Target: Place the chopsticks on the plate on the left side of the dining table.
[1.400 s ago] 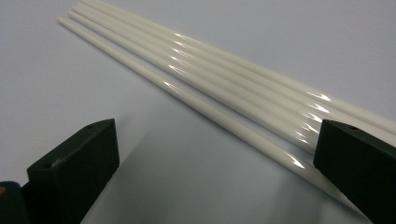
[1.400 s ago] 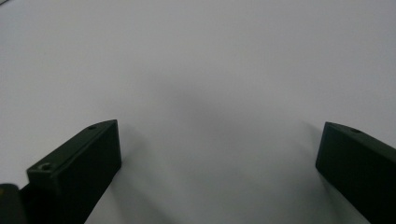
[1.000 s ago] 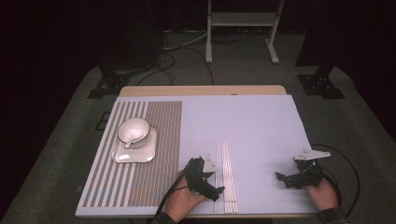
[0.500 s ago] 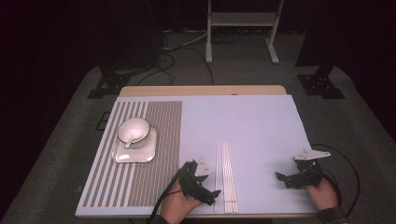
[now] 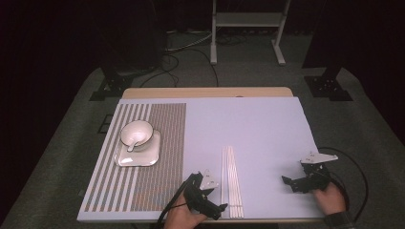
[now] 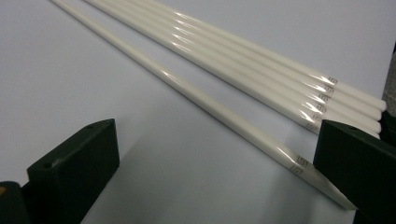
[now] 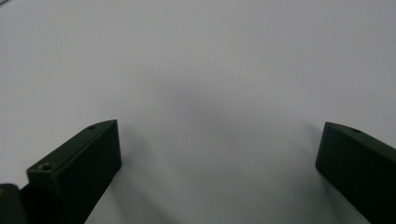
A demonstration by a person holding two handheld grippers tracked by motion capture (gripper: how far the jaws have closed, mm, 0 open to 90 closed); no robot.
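From above, the left gripper (image 5: 210, 198) sits beside the chopsticks (image 5: 232, 181) at the table's near edge. Its own view shows wide jaws straddling one separated chopstick (image 6: 224, 114). The right gripper (image 5: 301, 181) gapes over bare cloth.

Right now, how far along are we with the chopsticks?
Done: the bowl with its spoon sits on the square plate. In hand: the left gripper, open, straddles one chopstick split from the bundle. Left: gripping and placing it. The right gripper is open, idle.
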